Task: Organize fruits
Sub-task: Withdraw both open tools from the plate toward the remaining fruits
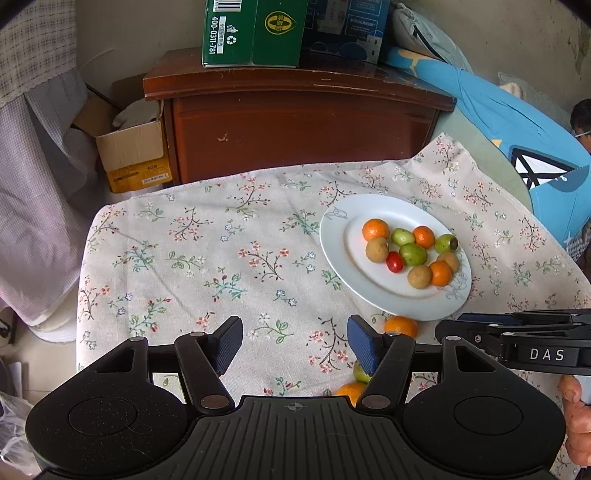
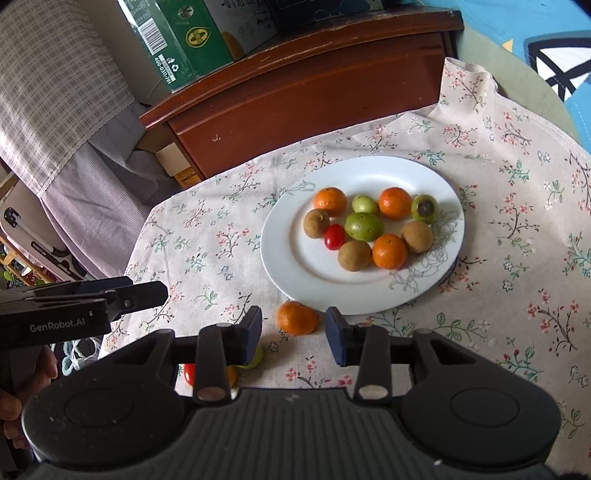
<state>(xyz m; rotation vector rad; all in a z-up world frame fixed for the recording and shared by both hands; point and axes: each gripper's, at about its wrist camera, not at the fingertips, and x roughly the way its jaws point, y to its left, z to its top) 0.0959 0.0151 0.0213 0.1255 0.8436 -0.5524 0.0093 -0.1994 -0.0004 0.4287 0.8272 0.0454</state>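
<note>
A white plate on the floral cloth holds several small fruits: oranges, green ones, brown ones and a red tomato. One loose orange lies on the cloth beside the plate's near rim, just beyond my right gripper, which is open with bare pads. A green fruit, a red tomato and another orange lie nearer, partly hidden by fingers. My left gripper hangs open over bare cloth, left of these fruits.
A dark wooden cabinet with a green carton stands behind the table. A cardboard box sits on the floor at left. A person in a blue shirt is at the right edge. Draped checked fabric hangs at left.
</note>
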